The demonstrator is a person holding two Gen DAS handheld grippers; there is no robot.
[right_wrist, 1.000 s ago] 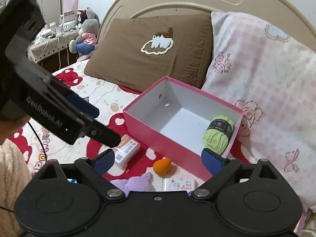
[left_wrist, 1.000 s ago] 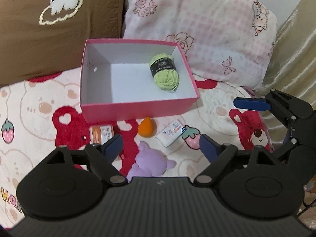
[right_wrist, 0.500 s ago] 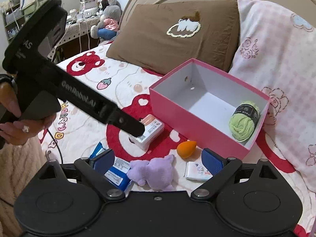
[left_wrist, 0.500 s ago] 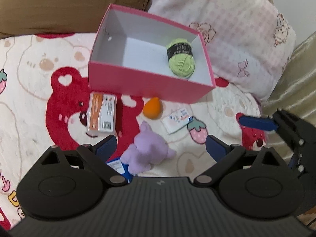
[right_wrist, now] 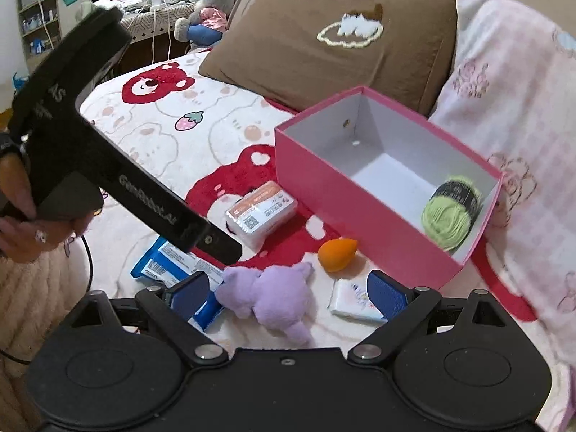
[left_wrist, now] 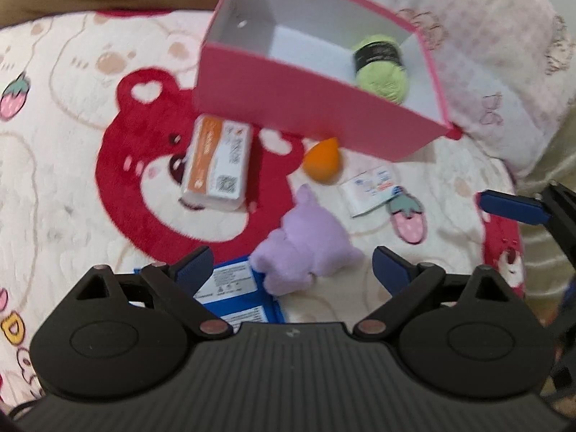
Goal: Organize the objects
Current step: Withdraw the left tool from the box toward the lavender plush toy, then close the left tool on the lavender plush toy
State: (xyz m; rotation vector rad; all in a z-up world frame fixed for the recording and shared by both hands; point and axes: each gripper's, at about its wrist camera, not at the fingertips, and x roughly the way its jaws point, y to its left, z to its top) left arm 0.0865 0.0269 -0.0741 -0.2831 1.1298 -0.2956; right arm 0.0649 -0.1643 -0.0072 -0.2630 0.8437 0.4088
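We held our left gripper (left_wrist: 291, 262) low over the bed's bear-printed blanket (left_wrist: 64, 187), jaws wide apart after narrowing a little, nothing pressed between them. The small lilac plush bear (left_wrist: 306, 248) lay just ahead of the gap, so we judged it the next pick. Our right gripper (right_wrist: 288, 291) hung beside it, jaws also spread and empty, the same plush showing between its fingers.

The open pink cardboard box (left_wrist: 316, 108) sat against the pink checked pillow (left_wrist: 504, 64), mouth up, presumably to collect everything; the ball of green yarn (left_wrist: 381, 68) already lay in its far corner.

Still loose on the blanket were the orange-and-white wrapped packet (left_wrist: 216, 165), the orange teardrop sponge (left_wrist: 322, 162), the small white sachet (left_wrist: 370, 190) and the flat blue packet (left_wrist: 237, 291), which touched the plush and partly slid under it. That overlap, and the box's near wall, could complicate lifting. A brown pillow (right_wrist: 324, 46) lay behind.
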